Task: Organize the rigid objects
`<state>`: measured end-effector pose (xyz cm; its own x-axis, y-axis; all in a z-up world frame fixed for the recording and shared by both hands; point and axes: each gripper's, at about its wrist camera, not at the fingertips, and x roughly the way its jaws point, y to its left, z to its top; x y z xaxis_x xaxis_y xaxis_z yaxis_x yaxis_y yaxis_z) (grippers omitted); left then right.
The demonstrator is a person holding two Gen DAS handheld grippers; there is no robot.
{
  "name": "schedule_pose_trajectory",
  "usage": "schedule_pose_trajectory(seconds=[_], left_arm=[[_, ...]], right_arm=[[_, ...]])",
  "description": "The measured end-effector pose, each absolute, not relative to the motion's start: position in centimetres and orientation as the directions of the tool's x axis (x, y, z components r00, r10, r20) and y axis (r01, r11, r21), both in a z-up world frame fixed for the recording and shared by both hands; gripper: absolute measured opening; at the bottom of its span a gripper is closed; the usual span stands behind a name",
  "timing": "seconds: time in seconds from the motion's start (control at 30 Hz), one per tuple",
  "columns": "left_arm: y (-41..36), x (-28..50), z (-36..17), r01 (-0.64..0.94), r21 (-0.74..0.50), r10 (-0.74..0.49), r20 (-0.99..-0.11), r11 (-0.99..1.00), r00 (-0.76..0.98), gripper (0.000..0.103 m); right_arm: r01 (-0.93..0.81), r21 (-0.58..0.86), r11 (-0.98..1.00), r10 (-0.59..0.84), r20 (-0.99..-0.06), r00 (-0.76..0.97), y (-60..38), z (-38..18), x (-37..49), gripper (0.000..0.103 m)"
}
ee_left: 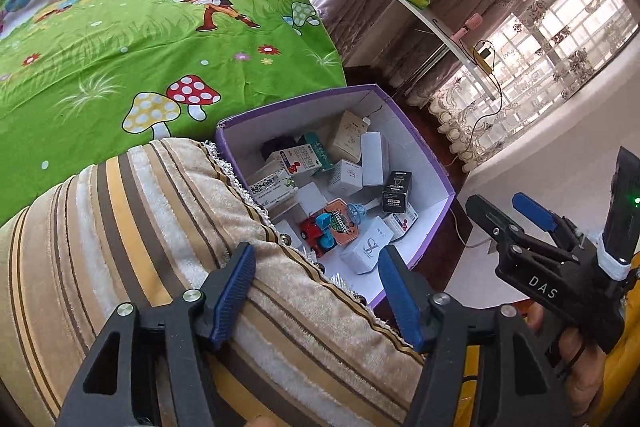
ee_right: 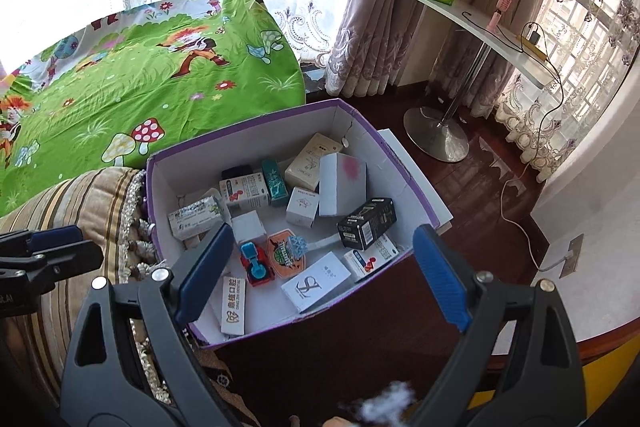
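A purple shoebox (ee_right: 248,147) with a white inside stands on the dark floor beside the bed. It holds several small cartons, a black carton (ee_right: 366,223), a red and blue toy car (ee_right: 256,261) and an orange basketball badge (ee_right: 286,253). My right gripper (ee_right: 324,239) hangs open above the box's near side, with nothing between its blue pads. My left gripper (ee_left: 316,267) is open too, empty, over the striped cushion (ee_left: 140,227) at the shoebox (ee_left: 288,123) edge. The right gripper (ee_left: 516,211) also shows at the right of the left wrist view, held by a hand.
A green cartoon sheet (ee_left: 140,39) covers the bed behind the box. A white side table (ee_right: 472,19) on a chrome foot (ee_right: 436,139) stands by the curtains. A white cable (ee_right: 516,211) runs across the wooden floor to a wall socket.
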<state>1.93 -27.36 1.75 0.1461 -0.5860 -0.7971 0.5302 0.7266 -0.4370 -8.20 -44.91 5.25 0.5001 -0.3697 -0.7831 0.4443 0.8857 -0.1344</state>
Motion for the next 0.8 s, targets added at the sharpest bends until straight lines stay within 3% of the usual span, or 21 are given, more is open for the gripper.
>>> schedule_pose_trajectory(seconds=[0.27,0.8], left_arm=[[-28.2,1.7,1.6,0.559,-0.451,-0.611,-0.781,0.695,0.129,0.089],[-28.6,2.0,1.2,0.539,-0.45,-0.602,-0.786,0.712,0.139,0.09]], right_arm=[[0.446,-0.118,0.887,-0.356,-0.79,0.499,-45.0,4.5,-8.2,0.093],[0.444,-0.116,0.888,-0.348,-0.802,0.486,-45.0,4.0,-8.3,0.093]])
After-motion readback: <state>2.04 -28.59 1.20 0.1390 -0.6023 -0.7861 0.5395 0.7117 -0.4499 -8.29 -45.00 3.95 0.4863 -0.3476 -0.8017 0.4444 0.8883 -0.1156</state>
